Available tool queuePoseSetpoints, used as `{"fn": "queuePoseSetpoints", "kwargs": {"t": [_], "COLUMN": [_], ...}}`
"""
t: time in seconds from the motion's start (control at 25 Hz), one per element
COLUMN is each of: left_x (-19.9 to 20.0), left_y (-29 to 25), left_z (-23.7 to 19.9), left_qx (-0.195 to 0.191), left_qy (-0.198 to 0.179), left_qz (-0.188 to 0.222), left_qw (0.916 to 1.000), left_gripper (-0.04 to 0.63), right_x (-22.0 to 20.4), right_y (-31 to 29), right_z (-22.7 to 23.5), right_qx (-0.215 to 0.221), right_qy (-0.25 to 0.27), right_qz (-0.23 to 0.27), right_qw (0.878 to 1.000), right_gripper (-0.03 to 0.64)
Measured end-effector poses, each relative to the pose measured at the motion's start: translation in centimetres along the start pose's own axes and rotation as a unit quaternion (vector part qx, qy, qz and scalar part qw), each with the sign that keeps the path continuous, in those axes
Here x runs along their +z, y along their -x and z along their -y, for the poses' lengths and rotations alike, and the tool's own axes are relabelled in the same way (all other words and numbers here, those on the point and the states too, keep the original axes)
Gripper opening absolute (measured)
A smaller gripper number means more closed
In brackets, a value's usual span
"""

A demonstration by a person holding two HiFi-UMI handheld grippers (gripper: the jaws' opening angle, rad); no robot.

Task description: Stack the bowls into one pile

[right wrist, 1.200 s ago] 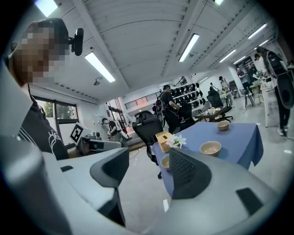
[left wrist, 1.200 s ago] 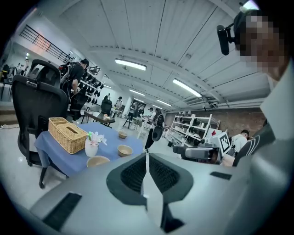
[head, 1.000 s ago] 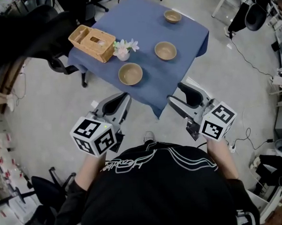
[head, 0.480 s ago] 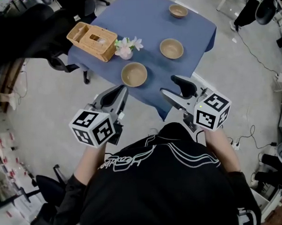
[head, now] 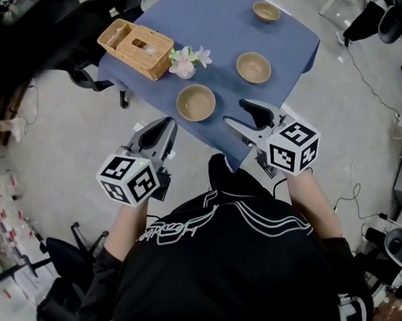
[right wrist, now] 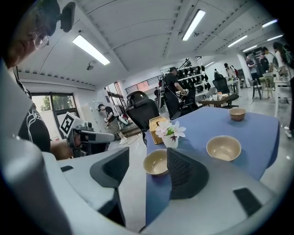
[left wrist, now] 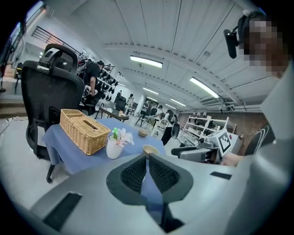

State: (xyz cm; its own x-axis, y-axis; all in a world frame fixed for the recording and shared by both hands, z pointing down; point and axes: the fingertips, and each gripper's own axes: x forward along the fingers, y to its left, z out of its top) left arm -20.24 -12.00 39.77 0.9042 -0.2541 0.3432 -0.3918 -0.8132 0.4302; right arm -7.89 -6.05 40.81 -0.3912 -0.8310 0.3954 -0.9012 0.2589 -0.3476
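At the far left of the desk point(head: 215, 26), which is covered with a blue cloth, a woven wicker box with a slotted lid point(head: 135, 39) is located. The left hand-held gripper point(head: 162, 130) is held short of the near edge of the desk, over the floor. In the left gripper view its jaws are seen pressed together, with nothing between them. A small white vase of pale flowers point(head: 185, 62) stands just beside the wicker box.

Three round tan bowls are set apart on the cloth, none yet stacked. The nearest tan bowl point(head: 196, 102) lies ahead of both hand-held grippers and between them, near the front edge of the desk. The right hand-held gripper point(head: 239, 115) is held at that edge, its jaws spread wide and empty. In the right gripper view the nearest bowl is framed in the gap between the jaws, but it is not touched. The right hand-held gripper is judged to be the nearer of the two and the one ready for a grasp.

The middle tan bowl point(head: 253, 67) and the far tan bowl point(head: 266, 11) lie farther away to the right, so the three bowls form a diagonal line.
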Motion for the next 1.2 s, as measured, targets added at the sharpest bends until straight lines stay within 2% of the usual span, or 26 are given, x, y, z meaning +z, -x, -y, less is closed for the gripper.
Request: {"fn": "queuePoseSetpoints", "kwargs": {"t": [0.8,0.96,1.2], "left_x": [0.1,0.1,0.0], "left_y": [-1.9,-2.4,-2.6], "left_z": [-6.2,-7.2,-8.4], "left_qx": [0.063,0.073,0.085], "left_qy": [0.058,0.072,0.088], "left_qz": [0.002,0.004,0.007], "left_qw": [0.9963,0.9947,0.9925], "left_gripper": [0.038,0.038,0.038], "right_x": [-4.5,-5.9,-6.8], "right_y": [-10.0,-11.3,-12.8], "right_z": [6.8,7.8,8.0], "right_qx": [0.015,0.015,0.026], "right_qy": [-0.016,-0.030,-0.040], "right_qz": [-0.143,-0.170,-0.194], "right_qw": [0.989,0.985,0.980], "right_gripper": [0.270,0.238,0.228]}}
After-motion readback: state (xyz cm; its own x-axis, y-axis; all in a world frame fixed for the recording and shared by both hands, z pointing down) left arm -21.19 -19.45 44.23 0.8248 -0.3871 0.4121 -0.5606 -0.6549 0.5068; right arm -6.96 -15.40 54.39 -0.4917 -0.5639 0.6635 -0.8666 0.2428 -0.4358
